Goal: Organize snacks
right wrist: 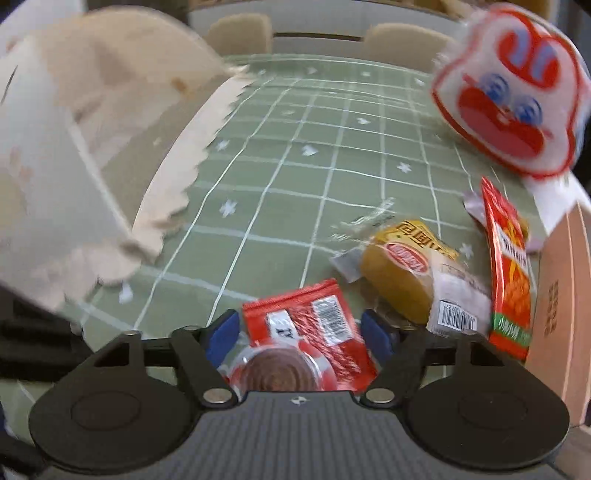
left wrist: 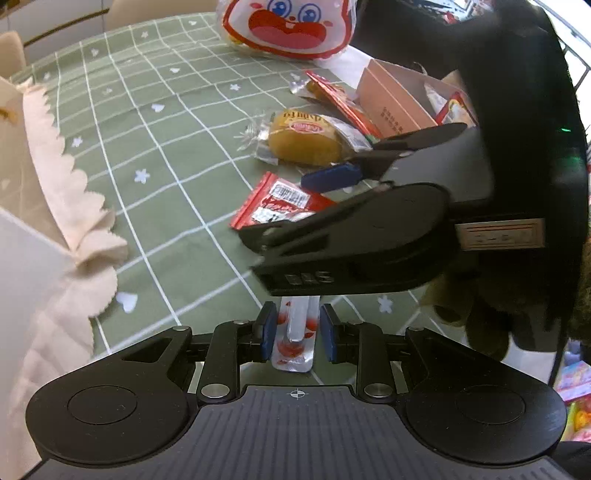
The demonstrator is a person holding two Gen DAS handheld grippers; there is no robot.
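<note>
My left gripper stands around a small clear-and-red snack packet; its blue pads sit beside the packet with slight gaps. My right gripper is open around a red snack packet lying on the green checked tablecloth; it also shows in the left wrist view, with the right gripper above it. A yellow wrapped cake and a long red packet lie to the right, by a pink cardboard box.
A big white-and-red cartoon-face bag stands at the far side, also in the right wrist view. A beige scalloped fabric basket stands at the left, also in the left wrist view. Chairs stand beyond the table.
</note>
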